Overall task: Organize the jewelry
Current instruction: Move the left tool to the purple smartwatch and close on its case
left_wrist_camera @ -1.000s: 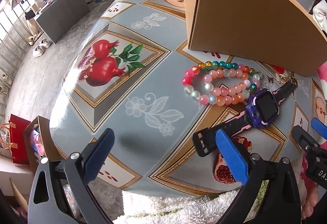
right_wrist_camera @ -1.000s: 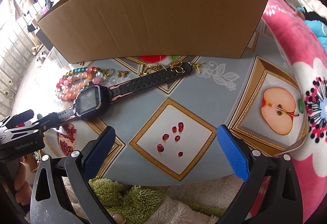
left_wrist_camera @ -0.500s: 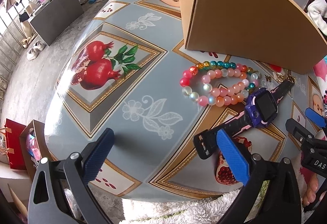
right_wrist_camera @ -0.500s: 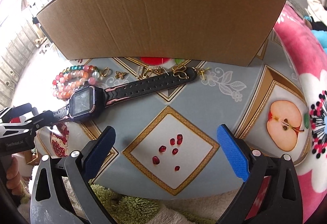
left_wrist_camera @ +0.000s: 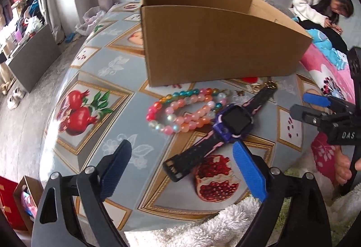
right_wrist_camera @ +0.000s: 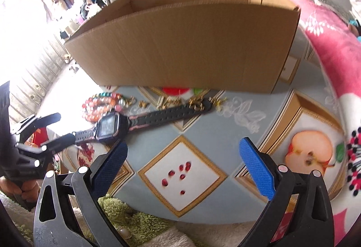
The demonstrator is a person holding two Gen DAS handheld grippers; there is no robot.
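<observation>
A purple and black smartwatch (left_wrist_camera: 233, 121) lies flat on the patterned table, also in the right wrist view (right_wrist_camera: 110, 128). Two bead bracelets (left_wrist_camera: 182, 109) lie beside it on the left, and also show in the right wrist view (right_wrist_camera: 101, 103). Small gold pieces (right_wrist_camera: 171, 100) lie by the strap's far end, in front of an open cardboard box (left_wrist_camera: 216, 48) (right_wrist_camera: 187, 48). My left gripper (left_wrist_camera: 182, 170) is open and empty just before the watch's buckle end. My right gripper (right_wrist_camera: 182, 161) is open and empty over the table, right of the watch.
The table (left_wrist_camera: 94, 134) has a fruit-print cloth and a curved near edge. A pink flowered blanket (right_wrist_camera: 327, 48) lies at the right. A person in white (left_wrist_camera: 315, 8) sits behind the box. A fluffy white and green cloth (right_wrist_camera: 126, 217) lies at the near edge.
Both grippers have tilted up and drawn a little closer to the table, so the box's open top and the room behind now show. Nothing on the table has moved.
</observation>
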